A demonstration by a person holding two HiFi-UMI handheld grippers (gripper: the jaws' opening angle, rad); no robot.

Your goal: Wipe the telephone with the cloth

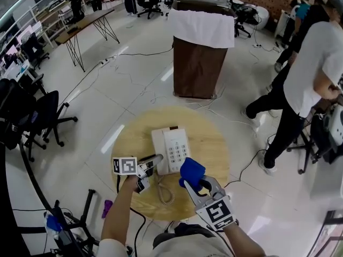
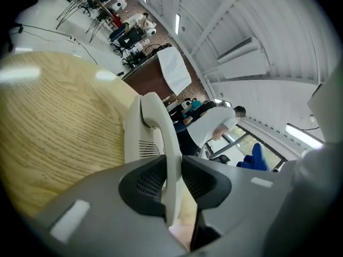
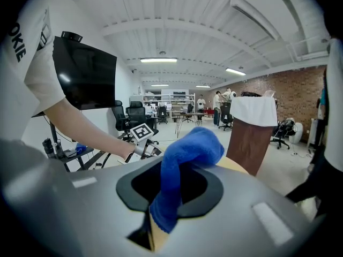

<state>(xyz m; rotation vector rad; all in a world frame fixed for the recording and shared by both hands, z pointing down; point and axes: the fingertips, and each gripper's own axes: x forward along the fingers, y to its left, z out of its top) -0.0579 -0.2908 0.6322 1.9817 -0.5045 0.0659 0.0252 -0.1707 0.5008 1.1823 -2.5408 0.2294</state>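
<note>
Gripping is seen at both tools. The right gripper [image 1: 196, 186], nearest the wearer, is closed on a soft, fuzzy bright-blue cloth [image 1: 192, 171]. The cloth is bunched into a rounded wad that bulges above the jaws, probably so that a padded face can be pressed to the plastic. It is held just off the near right corner of the telephone, and no contact can be made out.

Just to its left, the left gripper [image 1: 155, 159] is closed on the smooth cream-white plastic handset [image 2: 161, 138]. In the left gripper view the ribbed dark pads are seen pressed against both sides of the handset's narrow bar. The handset is judged to be taken either so that the set is steadied or so that it can be lifted for wiping beneath.

The boxy cream-white push-button telephone [image 1: 175, 148] is placed near the middle of the round pale-wood table [image 1: 210, 138], with its grey coiled cord [image 1: 165, 192] trailing toward the near edge. Wood grain is plainly seen on the tabletop.

Farther off, a dark brown upright cabinet [image 1: 197, 71] draped with a white sheet is set on the glossy floor, and a person in a white shirt [image 1: 312, 63] is bent over at the right.
</note>
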